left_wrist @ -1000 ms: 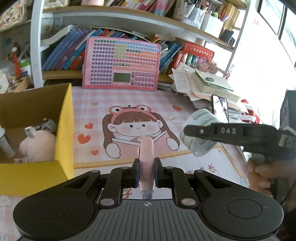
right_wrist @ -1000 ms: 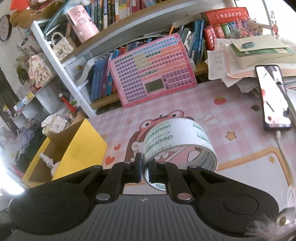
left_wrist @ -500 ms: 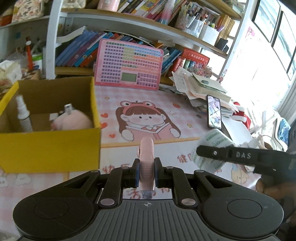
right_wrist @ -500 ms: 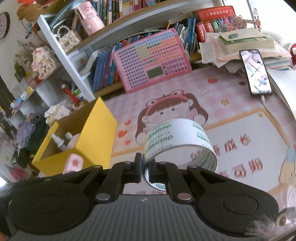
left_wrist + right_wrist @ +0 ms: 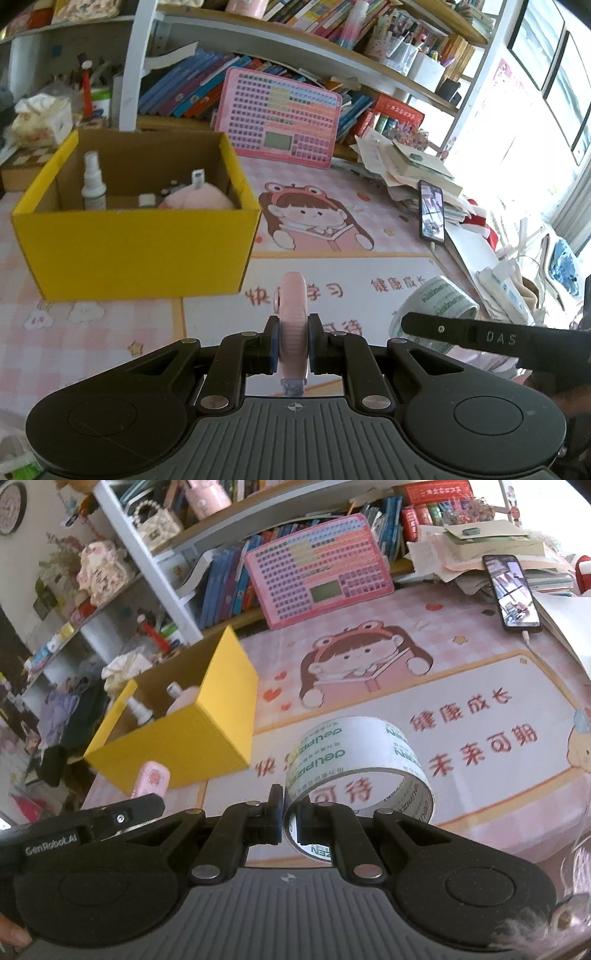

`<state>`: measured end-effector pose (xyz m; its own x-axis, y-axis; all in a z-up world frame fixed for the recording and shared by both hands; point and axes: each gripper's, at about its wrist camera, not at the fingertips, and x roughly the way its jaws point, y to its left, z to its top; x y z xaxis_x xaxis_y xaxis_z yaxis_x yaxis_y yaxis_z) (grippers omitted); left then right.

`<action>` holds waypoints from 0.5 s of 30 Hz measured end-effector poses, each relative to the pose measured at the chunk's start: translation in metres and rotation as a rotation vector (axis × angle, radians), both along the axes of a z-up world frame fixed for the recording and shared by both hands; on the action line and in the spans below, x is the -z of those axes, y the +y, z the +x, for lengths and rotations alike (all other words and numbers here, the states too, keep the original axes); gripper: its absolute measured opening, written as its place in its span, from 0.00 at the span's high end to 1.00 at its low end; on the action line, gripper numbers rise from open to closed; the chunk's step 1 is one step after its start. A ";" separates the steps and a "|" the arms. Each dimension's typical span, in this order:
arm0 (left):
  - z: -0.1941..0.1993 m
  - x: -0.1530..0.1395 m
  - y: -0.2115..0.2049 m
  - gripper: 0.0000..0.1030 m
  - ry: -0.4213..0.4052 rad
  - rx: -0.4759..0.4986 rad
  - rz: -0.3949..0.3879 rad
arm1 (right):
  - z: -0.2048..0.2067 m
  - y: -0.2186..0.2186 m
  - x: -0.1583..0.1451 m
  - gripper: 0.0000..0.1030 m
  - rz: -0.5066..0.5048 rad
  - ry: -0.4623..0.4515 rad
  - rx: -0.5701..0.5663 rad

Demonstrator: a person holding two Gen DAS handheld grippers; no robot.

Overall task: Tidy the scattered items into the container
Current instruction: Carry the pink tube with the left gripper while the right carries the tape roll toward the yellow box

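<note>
Tape roll [image 5: 356, 771] clamped in right hand-held gripper [image 5: 290, 818]

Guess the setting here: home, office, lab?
Likely a child's study desk at home: cartoon desk mat, crowded bookshelf behind, pink learning pad leaning against it.

We note matt black plastic on the left gripper [image 5: 291, 345], ribbed grey on its body, with dull metal rivets at the linkages. It clamps a pink case [image 5: 292, 325], smooth plastic with a soft sheen. The right gripper [image 5: 290, 821], same matt plastic, pinches a tape roll [image 5: 354, 760]: glossy clear film, green print. The yellow box [image 5: 140, 251] looks like matt cardboard, raw brown inside. The desk mat [image 5: 461, 672] is smooth and printed, slightly shiny. The phone [image 5: 511, 590] shows glossy glass.
</note>
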<state>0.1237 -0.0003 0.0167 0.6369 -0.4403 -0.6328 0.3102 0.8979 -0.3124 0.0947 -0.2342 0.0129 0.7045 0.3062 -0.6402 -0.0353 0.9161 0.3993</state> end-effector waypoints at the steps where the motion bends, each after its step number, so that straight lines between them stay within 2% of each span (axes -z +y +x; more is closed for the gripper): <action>1: -0.002 0.000 0.003 0.87 0.003 0.000 -0.002 | -0.003 0.004 0.001 0.94 -0.001 0.006 -0.008; 8: -0.017 0.003 0.022 0.87 0.013 -0.012 -0.014 | -0.015 0.030 0.001 0.94 -0.005 0.019 -0.056; 15: -0.030 0.002 0.049 0.87 0.004 -0.065 -0.018 | -0.020 0.058 0.000 0.94 -0.013 0.007 -0.111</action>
<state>0.0940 0.0483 0.0143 0.6623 -0.4093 -0.6276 0.2504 0.9103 -0.3296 0.0743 -0.1763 0.0127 0.6622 0.3735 -0.6495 -0.1340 0.9120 0.3878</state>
